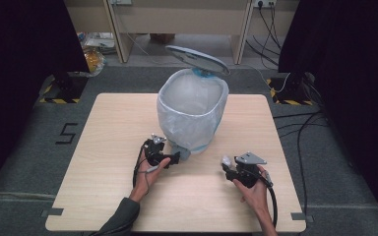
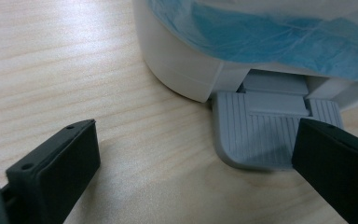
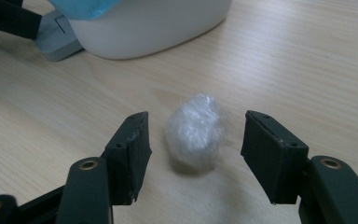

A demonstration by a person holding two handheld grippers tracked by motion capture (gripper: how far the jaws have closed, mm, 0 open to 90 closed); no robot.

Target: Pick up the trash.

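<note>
Right gripper view: right gripper (image 3: 193, 135) jaws straddle the crumpled plastic-wrap ball (image 3: 195, 134) on the table (image 3: 307, 60), pads not touching. Left gripper (image 2: 193, 154) wide, one jaw on the pedal (image 2: 256, 135) of the bin (image 1: 192, 105).

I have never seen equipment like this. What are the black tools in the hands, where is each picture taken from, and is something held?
A person holds handheld black tongs in each hand, with no robot arm. The high view looks down on the light wooden table. On it stands a white pedal bin with a clear bag liner, its grey lid up. The left tongs stand open with one jaw over the bin's grey ribbed pedal, seen in the left gripper view. The right gripper view looks along the right tongs, open around a small ball of crumpled clear plastic lying on the table, not yet gripped.
</note>
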